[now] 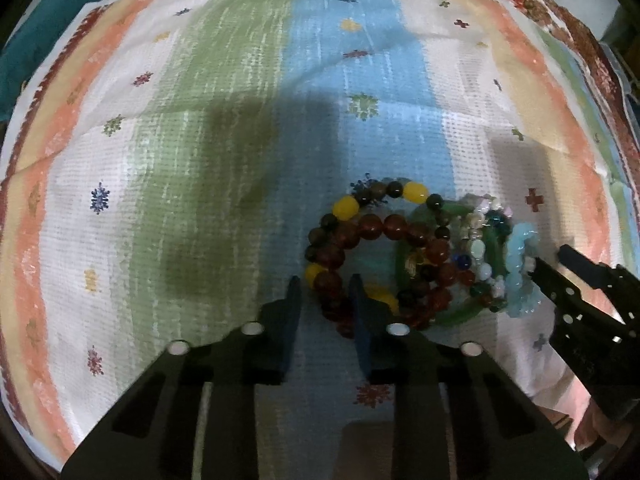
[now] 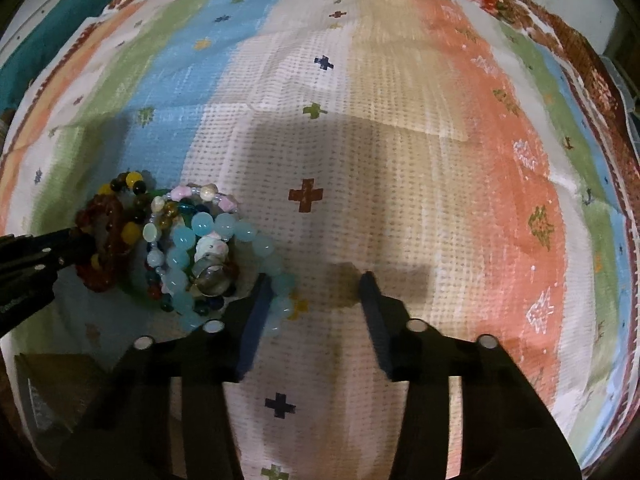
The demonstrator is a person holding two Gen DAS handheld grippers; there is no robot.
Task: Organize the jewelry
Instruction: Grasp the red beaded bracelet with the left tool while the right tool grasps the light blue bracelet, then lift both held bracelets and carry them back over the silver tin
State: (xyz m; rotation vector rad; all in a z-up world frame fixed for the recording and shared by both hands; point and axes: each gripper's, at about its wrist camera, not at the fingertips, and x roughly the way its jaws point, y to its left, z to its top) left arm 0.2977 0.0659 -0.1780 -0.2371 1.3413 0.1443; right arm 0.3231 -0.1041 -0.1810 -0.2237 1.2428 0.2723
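Striped cloth in green, blue, white and orange bands, dotted with small crosses and flowers, covered the whole work surface. We saw a heap of bead bracelets lying on the blue and white bands, well away from the cloth's patterned border. A dark red bracelet and a yellow-and-brown bracelet overlapped on the heap's left side; a pale blue bracelet lay on its right side, with a silver ring resting inside it. Our left gripper had its jaws spread, with a stretch of the dark red bracelet between the fingertips. Our right gripper was also spread, its left finger touching the pale blue bracelet and nothing gripped.
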